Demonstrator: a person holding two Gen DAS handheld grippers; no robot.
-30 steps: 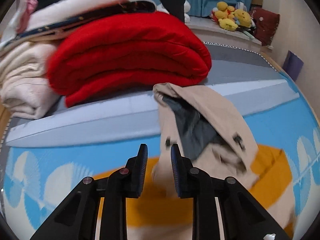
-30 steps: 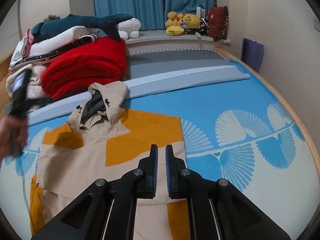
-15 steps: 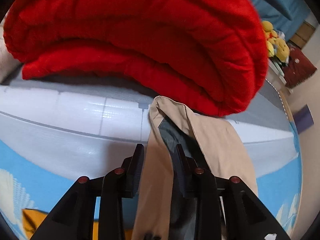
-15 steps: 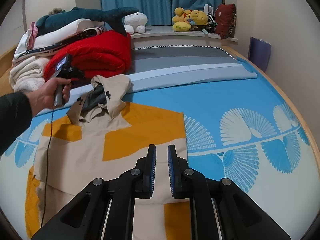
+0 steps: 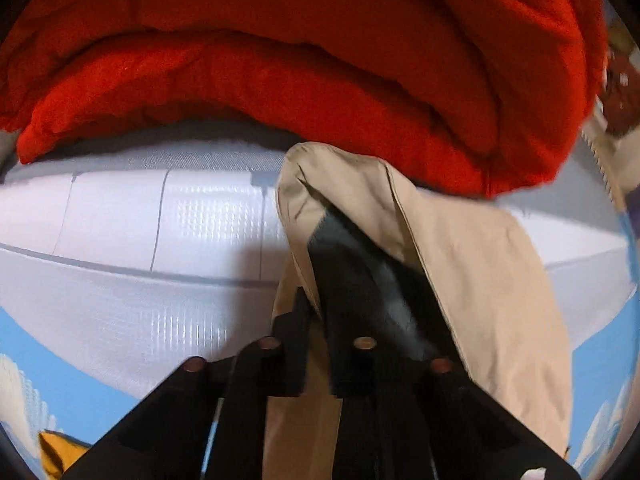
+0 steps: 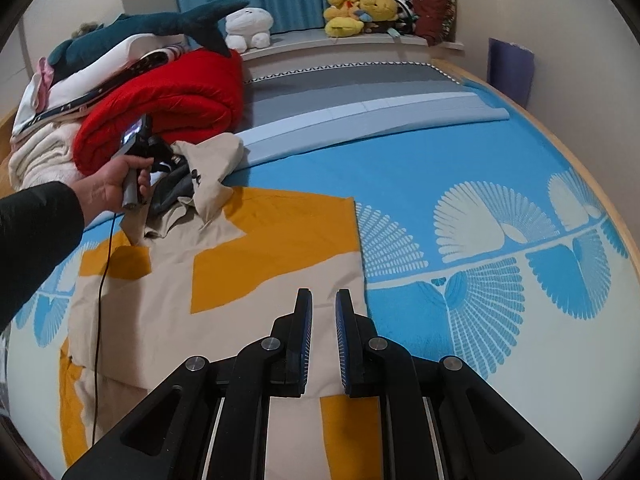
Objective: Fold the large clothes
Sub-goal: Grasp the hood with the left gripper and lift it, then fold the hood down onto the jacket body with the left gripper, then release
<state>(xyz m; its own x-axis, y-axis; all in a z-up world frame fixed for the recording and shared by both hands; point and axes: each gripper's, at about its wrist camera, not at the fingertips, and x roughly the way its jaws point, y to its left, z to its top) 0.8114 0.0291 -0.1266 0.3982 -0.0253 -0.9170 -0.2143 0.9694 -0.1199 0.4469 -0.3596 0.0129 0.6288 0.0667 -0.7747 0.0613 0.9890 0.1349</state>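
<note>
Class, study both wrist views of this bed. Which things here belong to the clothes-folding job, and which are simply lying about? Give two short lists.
Part of the job:
beige and orange jacket
jacket hood, pinched by the left gripper
right gripper, jaws slightly apart above the jacket

Just lying about:
red quilt
shark plush
yellow soft toys
white plush

A wide bed (image 6: 460, 184) covered in a bright blue sheet with white fan-shaped prints is carrying everything. A beige and mustard-yellow hooded jacket (image 6: 224, 280) is lying spread flat on it. Behind the hood, a folded red quilted blanket (image 6: 168, 108) is resting on a grey and pale blue striped cover (image 6: 360, 96), beside a cream fleece bundle (image 6: 36, 152).
</note>
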